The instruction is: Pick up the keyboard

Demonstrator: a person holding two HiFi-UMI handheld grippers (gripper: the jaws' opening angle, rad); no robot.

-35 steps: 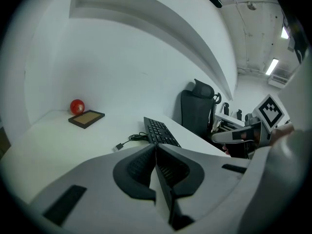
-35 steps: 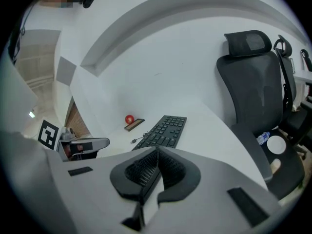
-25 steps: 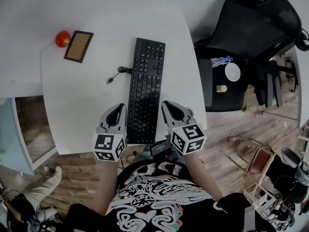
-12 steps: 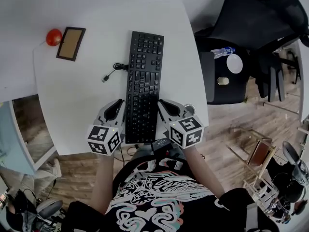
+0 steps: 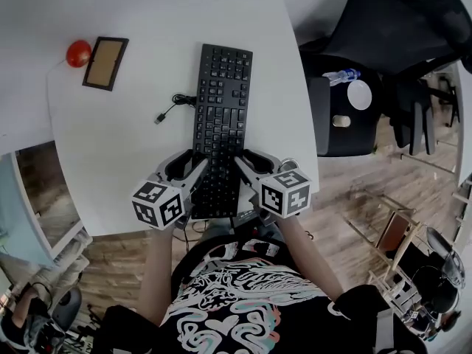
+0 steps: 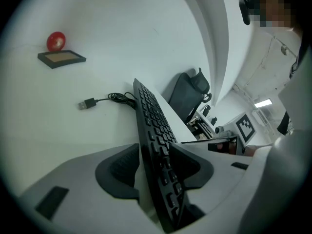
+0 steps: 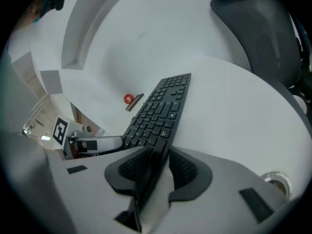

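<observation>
A black keyboard point(image 5: 221, 116) lies lengthwise on the white table point(image 5: 118, 139), its USB cable point(image 5: 173, 108) trailing off to the left. My left gripper point(image 5: 190, 164) is at the keyboard's near left edge. Its jaws are opening, and the left gripper view shows the keyboard point(image 6: 153, 121) edge between them in the gripper point(image 6: 153, 162), with a gap at one pad. My right gripper point(image 5: 249, 161) straddles the near right edge. In the right gripper view the keyboard point(image 7: 163, 106) runs between the spread jaws of the gripper point(image 7: 158, 165).
A red ball point(image 5: 77, 52) and a small framed cork board point(image 5: 105, 63) sit at the table's far left. A black office chair point(image 5: 369, 65) with a bottle point(image 5: 341, 76) on it stands to the right. A tape roll point(image 5: 289, 165) lies by the table's right edge.
Both grippers sank and moved in on the keyboard's near end. Their jaws went from shut to spread, and each now straddles a side edge.
</observation>
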